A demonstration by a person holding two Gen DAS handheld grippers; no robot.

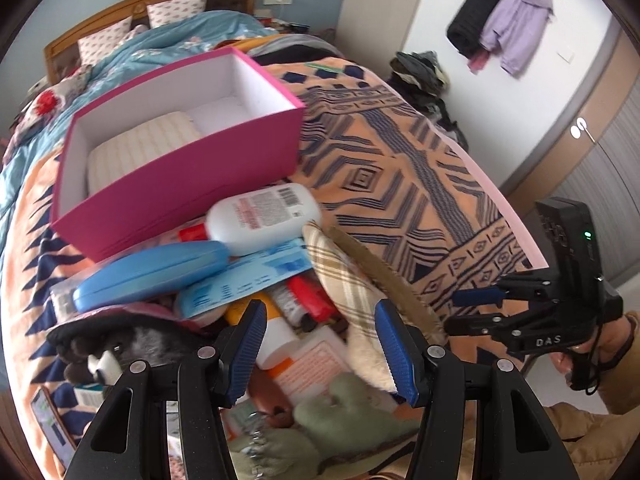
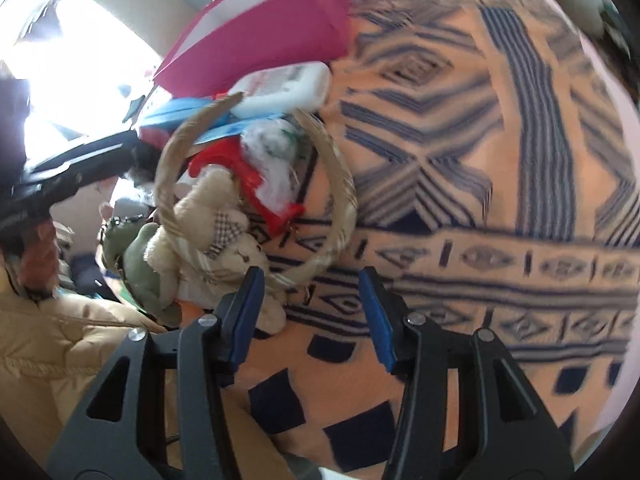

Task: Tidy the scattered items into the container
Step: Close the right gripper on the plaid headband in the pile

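A pink box (image 1: pixel 184 176) with a white inside stands on the bed; a cream striped pad (image 1: pixel 136 148) lies in it. In front of it lies a heap: a white bottle (image 1: pixel 264 216), a blue case (image 1: pixel 148 276), a blue packet (image 1: pixel 248 276), a green plush (image 1: pixel 348 408) and a cream plaid toy (image 1: pixel 352 292). My left gripper (image 1: pixel 320 344) is open above the heap, empty. My right gripper (image 2: pixel 312 312) is open and empty over the blanket, beside a cream plush bear (image 2: pixel 224 236) and a tan hoop (image 2: pixel 340 184). It also shows in the left wrist view (image 1: pixel 480 312).
An orange and navy patterned blanket (image 1: pixel 400 168) covers the bed, with bare room to the right of the heap. The bed edge (image 1: pixel 516 216) runs along the right. Clothes (image 1: pixel 424 76) are piled on the floor beyond. The pink box also shows in the right wrist view (image 2: pixel 272 28).
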